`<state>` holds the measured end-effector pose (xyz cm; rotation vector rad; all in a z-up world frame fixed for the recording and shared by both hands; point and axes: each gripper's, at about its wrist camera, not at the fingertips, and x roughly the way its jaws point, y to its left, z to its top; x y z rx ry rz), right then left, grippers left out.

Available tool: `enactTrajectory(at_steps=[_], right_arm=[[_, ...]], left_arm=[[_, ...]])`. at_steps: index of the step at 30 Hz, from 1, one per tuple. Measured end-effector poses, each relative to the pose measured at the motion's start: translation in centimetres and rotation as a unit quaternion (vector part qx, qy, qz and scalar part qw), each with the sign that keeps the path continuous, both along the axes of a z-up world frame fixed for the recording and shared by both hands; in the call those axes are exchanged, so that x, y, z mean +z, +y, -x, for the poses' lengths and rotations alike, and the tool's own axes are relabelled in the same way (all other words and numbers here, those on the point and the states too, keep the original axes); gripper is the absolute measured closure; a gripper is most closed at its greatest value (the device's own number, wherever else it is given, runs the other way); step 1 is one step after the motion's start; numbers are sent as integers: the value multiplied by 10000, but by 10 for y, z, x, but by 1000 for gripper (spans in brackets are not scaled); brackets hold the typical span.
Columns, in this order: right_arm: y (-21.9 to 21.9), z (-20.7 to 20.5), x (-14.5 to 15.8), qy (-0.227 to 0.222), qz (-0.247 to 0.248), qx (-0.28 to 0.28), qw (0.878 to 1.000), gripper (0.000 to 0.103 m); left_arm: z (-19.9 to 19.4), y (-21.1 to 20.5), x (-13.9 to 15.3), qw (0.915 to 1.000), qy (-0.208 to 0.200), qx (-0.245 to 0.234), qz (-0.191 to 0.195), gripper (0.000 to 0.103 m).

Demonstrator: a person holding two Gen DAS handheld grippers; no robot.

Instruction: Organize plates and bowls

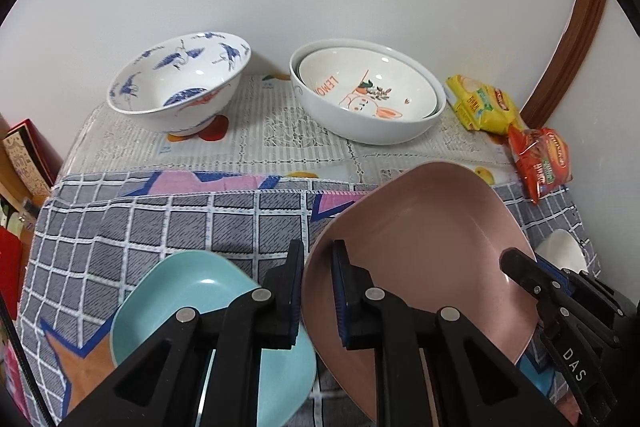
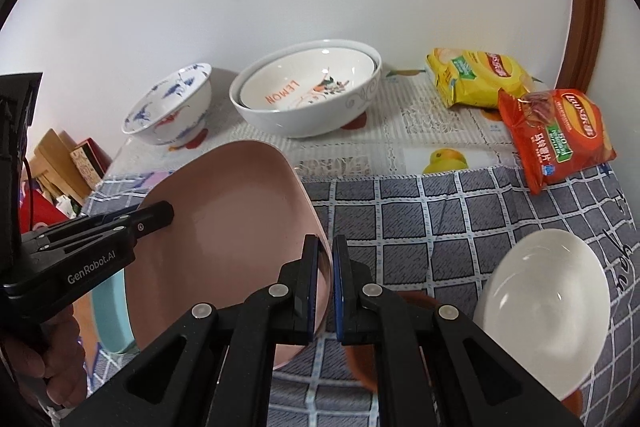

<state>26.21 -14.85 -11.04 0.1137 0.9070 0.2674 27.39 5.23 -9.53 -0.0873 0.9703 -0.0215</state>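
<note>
A pink plate (image 1: 420, 227) hangs tilted above the checked cloth, held by both grippers at opposite edges. My left gripper (image 1: 319, 267) is shut on its left rim, one finger inside the plate and one outside. My right gripper (image 2: 326, 255) is shut on the plate's (image 2: 224, 227) right rim. Each view catches the other gripper at the far edge: the right gripper (image 1: 520, 263) and the left gripper (image 2: 160, 217). A teal plate (image 1: 192, 291) lies on the cloth below the left gripper. A white bowl (image 2: 544, 307) sits to the right.
At the back against the wall stand a blue-and-white bowl (image 1: 176, 87) and a LEMON bowl nested in a white bowl (image 1: 368, 95). Yellow (image 2: 476, 75) and red (image 2: 556, 135) snack bags lie at the back right. Something brown (image 2: 360, 359) lies under the right gripper. Boxes sit beyond the table's left edge.
</note>
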Motion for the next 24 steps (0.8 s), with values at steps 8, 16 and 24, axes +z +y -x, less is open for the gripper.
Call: enactTrajectory(at_steps=[8, 16, 24], right_arm=[[7, 30, 26, -217, -42, 14, 9998, 96], [17, 54, 39, -331, -23, 34, 9994, 96], [32, 69, 48, -423, -10, 93, 9991, 96]], left_arm=[[27, 9, 26, 9998, -192, 59, 65, 90], [50, 21, 40, 9994, -306, 122, 109, 90], [67, 38, 50, 9989, -387, 235, 151, 90]])
